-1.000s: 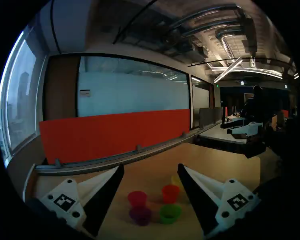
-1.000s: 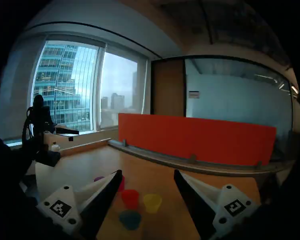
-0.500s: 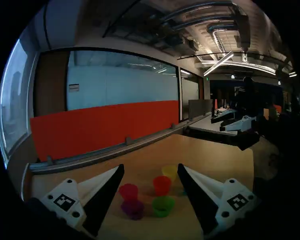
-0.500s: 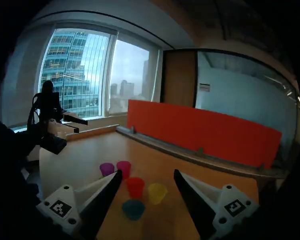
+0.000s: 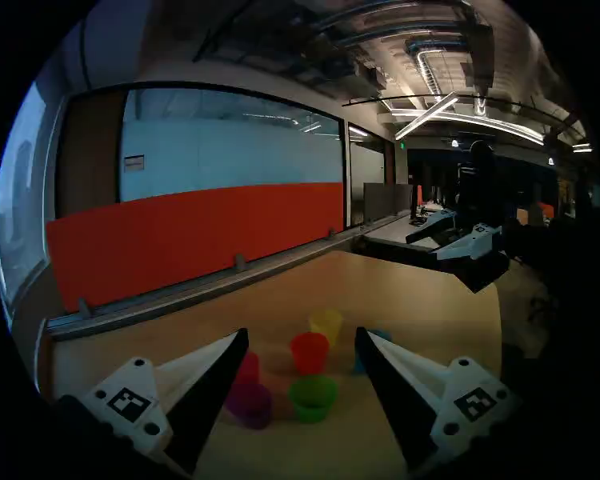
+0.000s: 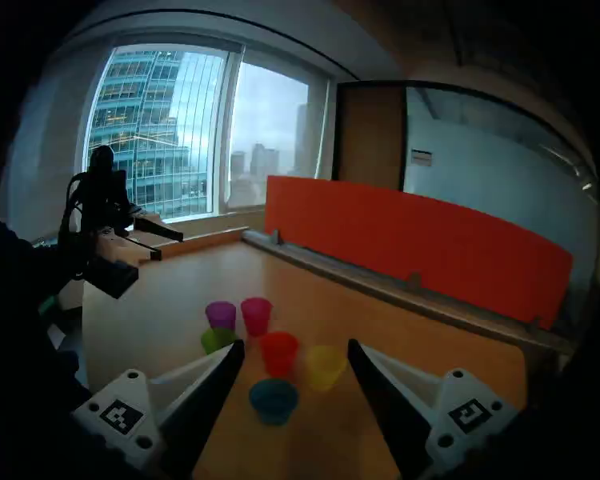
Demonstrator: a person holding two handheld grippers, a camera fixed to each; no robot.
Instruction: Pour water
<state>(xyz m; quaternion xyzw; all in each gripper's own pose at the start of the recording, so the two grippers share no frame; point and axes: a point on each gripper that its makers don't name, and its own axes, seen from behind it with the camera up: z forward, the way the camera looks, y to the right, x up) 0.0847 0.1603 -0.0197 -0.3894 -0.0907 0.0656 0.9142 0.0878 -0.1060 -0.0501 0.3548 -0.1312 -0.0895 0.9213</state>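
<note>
- While the left gripper is hanging over the desk with its fingers spread wide and nothing between them, six small cups are standing in a tight cluster on the wood ahead of it.
- In the left gripper view, the pink cup is half hiding behind one finger, and the blue cup is peeking out as a sliver behind the other.
- The yellow cup, red cup, green cup and purple cup are showing in full between the fingers.
- The right gripper is likewise gaping over the same cluster and grasping nothing; in its own view one finger is covering part of the green cup.
- The dim light is darkening the cups' insides, so I cannot tell whether any is holding water.
- Each gripper is appearing far off in the other's view as a dark shape, too small to read.
- An orange partition is running along the desk's far edge.
</note>
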